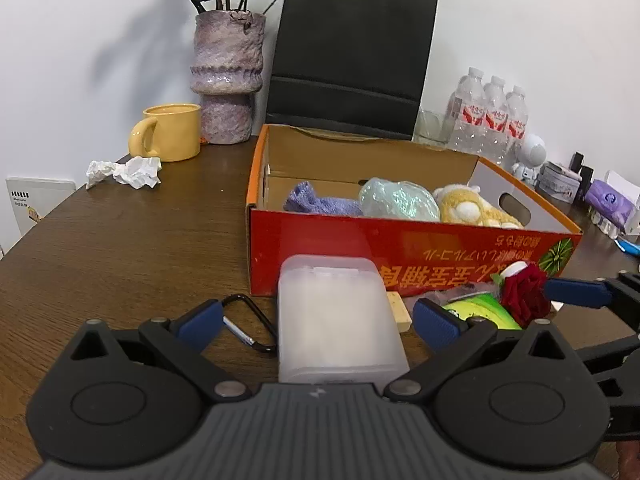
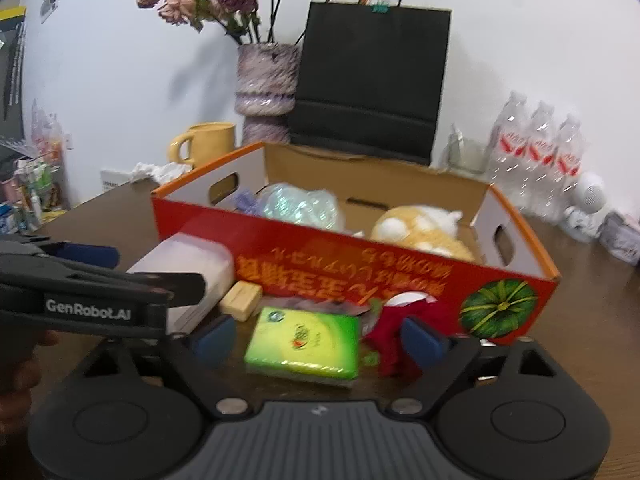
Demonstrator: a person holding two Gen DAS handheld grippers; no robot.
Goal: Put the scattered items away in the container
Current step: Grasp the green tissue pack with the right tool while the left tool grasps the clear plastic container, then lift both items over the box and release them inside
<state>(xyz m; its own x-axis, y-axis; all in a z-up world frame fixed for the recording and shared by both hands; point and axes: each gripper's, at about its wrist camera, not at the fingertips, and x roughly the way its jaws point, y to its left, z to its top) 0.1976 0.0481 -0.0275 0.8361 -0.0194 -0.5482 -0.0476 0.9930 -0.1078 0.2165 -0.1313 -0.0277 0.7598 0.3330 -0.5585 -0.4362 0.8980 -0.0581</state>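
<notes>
A red-orange cardboard box (image 1: 400, 248) stands on the brown table, also in the right wrist view (image 2: 320, 276). It holds a purple cloth (image 1: 316, 202), a pale green bag (image 1: 398, 200) and a yellow plush (image 1: 468, 208). My left gripper (image 1: 318, 320) is open around a translucent white plastic case (image 1: 340, 320), which also shows in the right wrist view (image 2: 188, 268). My right gripper (image 2: 316, 340) is open around a green tissue pack (image 2: 304, 340), beside a red cloth rose (image 2: 400, 332). A black carabiner (image 1: 250, 326) and a beige block (image 2: 242, 298) lie in front of the box.
A yellow mug (image 1: 172, 132), crumpled paper (image 1: 128, 172), a purple vase (image 1: 228, 80) and a black paper bag (image 1: 348, 56) stand behind the box. Water bottles (image 1: 492, 120), a white figure (image 1: 530, 156) and small packs crowd the right side.
</notes>
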